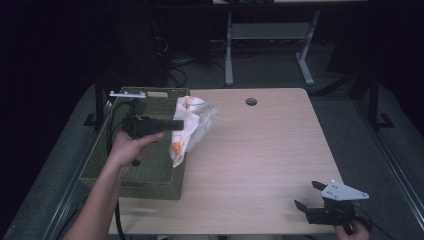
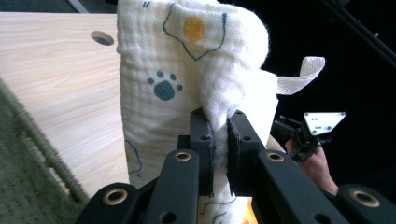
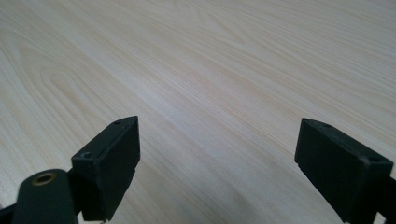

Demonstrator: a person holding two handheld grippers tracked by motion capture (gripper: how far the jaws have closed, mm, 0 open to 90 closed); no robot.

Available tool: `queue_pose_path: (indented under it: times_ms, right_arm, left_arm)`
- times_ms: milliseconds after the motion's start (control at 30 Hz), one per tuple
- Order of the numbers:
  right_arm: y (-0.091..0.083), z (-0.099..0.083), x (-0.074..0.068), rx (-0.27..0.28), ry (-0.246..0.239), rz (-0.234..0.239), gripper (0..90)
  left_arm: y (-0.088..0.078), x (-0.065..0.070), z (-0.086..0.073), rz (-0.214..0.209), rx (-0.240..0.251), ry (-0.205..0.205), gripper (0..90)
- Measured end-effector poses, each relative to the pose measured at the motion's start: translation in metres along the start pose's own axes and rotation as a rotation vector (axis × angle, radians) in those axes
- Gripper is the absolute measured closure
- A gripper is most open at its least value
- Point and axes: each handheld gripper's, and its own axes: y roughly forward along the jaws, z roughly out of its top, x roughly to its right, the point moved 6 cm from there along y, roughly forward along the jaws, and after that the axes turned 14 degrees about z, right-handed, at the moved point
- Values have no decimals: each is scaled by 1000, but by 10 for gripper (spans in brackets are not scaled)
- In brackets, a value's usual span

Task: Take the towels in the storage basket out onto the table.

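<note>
Hanging from left tool (image 2: 219, 140), white cloth (image 2: 187, 70) pinched between jaws.

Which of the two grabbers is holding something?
The left gripper: its jaws are pinched shut on the white cloth with paw prints, lifted beside the green basket. The right gripper is open over bare table.

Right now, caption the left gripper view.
Left tongs pinch a paw-print white cloth above the wooden table.
</note>
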Motion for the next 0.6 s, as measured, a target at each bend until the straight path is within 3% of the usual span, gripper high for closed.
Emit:
queue_pose_path:
  times_ms: [600]
  right_arm:
    - [-4,-1,2,19,8,4,139]
  left_arm:
    - [45,25,0,-54,-43,30,830]
